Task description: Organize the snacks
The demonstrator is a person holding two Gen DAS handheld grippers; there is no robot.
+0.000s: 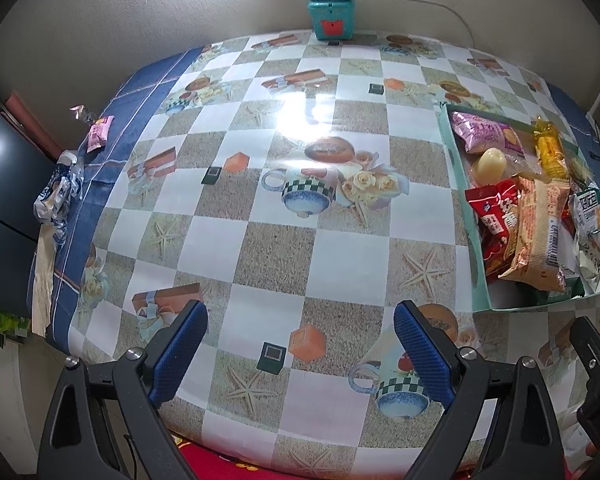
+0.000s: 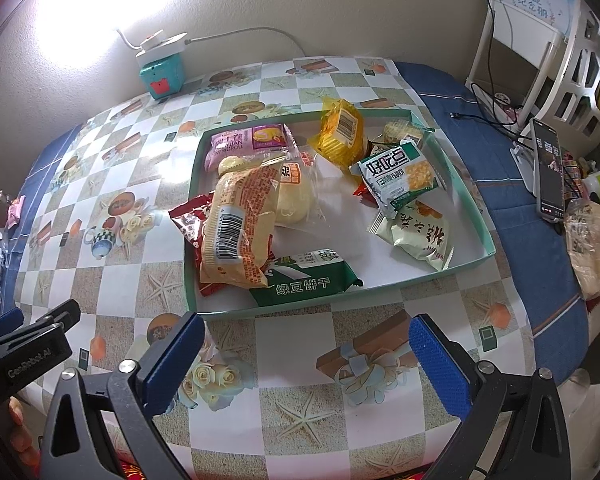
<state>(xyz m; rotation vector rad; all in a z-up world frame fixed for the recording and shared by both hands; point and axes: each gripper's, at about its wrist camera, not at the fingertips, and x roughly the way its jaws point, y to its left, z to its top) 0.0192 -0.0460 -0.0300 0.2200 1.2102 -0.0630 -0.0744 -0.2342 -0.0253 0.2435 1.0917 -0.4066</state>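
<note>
A shallow green tray (image 2: 466, 196) sits on the checkered tablecloth (image 2: 300, 380), filled with snack packets. Inside it, an orange barcode packet (image 2: 240, 224) lies at the left, a green biscuit packet (image 2: 306, 282) against the near wall. The right gripper (image 2: 306, 364) hovers with jaws wide apart and empty, near the tray's front edge.

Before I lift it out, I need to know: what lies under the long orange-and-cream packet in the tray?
The long packet lies on a red packet and overlaps a green packet and a clear-wrapped pale bun. Whatever else lies beneath is covered.
</note>
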